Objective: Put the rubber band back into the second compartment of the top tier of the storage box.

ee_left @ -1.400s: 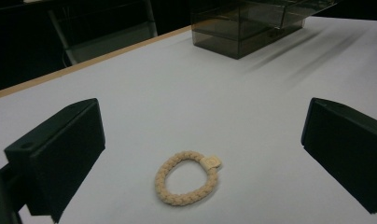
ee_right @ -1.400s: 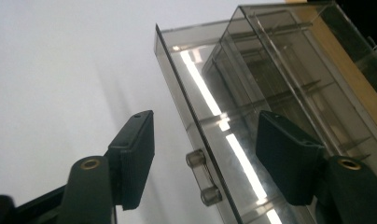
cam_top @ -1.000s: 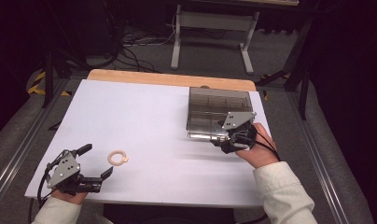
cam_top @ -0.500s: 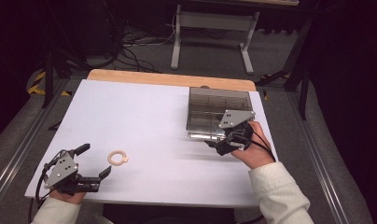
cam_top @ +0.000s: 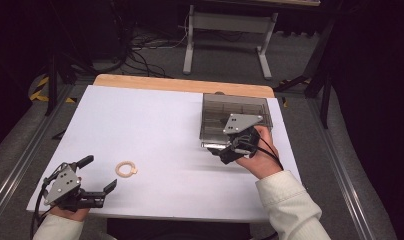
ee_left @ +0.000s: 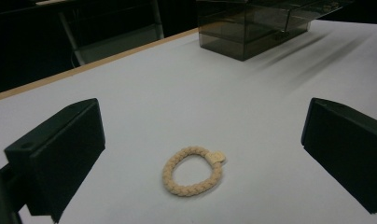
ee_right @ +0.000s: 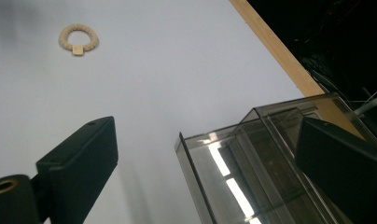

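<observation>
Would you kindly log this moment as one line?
left gripper: open, facing braided ring | right gripper: open at clear box corner | ring on table

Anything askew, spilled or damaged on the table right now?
Nothing stands out. The beige braided ring lies flat and intact on the white table, and the smoky clear plastic box sits upright near the far right corner, the open right gripper at its near edge.

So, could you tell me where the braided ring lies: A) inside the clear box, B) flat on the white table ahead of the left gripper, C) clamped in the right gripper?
B: the braided ring lies flat on the white table, ahead of the open left gripper.
</observation>
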### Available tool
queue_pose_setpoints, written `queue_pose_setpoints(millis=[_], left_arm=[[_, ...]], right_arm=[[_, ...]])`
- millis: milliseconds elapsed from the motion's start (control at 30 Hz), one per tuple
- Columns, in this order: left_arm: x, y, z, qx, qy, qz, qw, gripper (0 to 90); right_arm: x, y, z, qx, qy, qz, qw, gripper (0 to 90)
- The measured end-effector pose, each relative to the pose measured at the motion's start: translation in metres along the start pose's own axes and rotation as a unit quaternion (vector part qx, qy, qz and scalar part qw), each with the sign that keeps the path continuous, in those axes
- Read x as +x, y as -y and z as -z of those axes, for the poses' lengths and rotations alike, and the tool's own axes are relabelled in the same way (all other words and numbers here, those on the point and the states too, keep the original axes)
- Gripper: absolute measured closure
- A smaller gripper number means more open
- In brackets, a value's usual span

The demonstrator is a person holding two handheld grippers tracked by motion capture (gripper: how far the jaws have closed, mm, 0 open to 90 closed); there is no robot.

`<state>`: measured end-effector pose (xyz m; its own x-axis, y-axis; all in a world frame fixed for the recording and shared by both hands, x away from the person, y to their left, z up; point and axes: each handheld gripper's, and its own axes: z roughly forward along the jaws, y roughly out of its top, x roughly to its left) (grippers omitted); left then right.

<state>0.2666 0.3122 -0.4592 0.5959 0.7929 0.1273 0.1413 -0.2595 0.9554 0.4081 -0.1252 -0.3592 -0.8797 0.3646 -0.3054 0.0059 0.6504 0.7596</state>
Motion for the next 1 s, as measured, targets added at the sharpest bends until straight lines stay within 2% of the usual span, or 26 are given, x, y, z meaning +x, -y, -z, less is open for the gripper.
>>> queue_pose_setpoints(millis=[33, 433, 467, 533, 567, 767, 1000], left_arm=[[0.001, 0.000, 0.001, 0.000, -0.005, -0.005, 1.0000, 0.5], [0.000, 0.002, 0.008, -0.002, -0.012, 0.006, 0.9999, 0.5], [0.001, 0.002, 0.008, -0.003, -0.018, -0.002, 0.9998, 0.5], [0.001, 0.002, 0.008, -0.002, -0.017, -0.002, 0.9999, 0.5], [0.001, 0.001, 0.007, -0.002, -0.007, -0.005, 1.0000, 0.5], [0.001, 0.002, 0.008, -0.004, -0.010, 0.003, 0.9999, 0.5], [0.001, 0.002, 0.008, -0.007, -0.009, 0.006, 0.9999, 0.5]], right_arm=[[0.001, -0.002, -0.003, -0.002, -0.003, 0.002, 1.0000, 6.6], [0.012, -0.025, -0.034, -0.010, -0.031, 0.008, 0.9994, 6.6], [0.014, -0.028, -0.038, -0.011, -0.035, 0.008, 0.9993, 6.6], [0.017, -0.032, -0.044, -0.013, -0.040, 0.009, 0.9991, 6.6], [0.018, -0.035, -0.049, -0.013, -0.045, 0.010, 0.9989, 6.6], [0.024, -0.043, -0.066, -0.017, -0.056, 0.011, 0.9982, 6.2], [0.027, -0.047, -0.078, -0.013, -0.065, 0.012, 0.9978, 6.2]])
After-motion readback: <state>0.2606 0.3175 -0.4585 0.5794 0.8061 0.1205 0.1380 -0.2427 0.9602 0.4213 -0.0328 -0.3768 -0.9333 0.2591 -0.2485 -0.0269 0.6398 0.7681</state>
